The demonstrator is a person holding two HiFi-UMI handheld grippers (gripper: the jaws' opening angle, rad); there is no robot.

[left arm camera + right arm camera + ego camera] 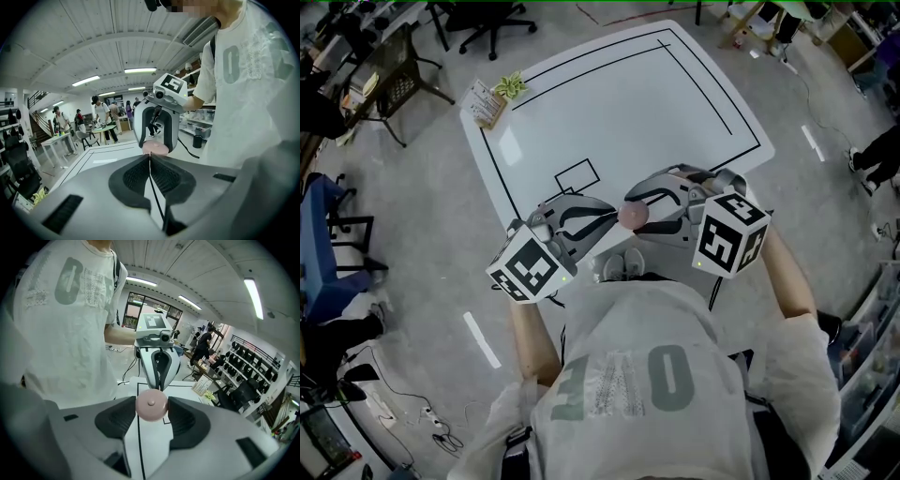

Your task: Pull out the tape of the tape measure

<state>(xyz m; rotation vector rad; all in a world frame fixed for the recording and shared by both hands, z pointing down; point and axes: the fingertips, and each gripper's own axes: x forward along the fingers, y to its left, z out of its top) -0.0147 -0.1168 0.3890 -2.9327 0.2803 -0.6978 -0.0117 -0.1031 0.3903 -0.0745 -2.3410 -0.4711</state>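
Drawing the hands straight apart, slow and level, looks the best way to get the tape out. Head view: the left gripper [615,217] and right gripper [630,210] meet nose to nose over the white table [619,103], with the pink tape measure [633,215] between them. Left gripper view: its jaws are pressed together right at the case, probably on the tape's end, which is too thin to see. Right gripper view: its jaws stand wide, clamped on the round case. Black lines [712,94] mark the table, and people [101,117] work behind it.
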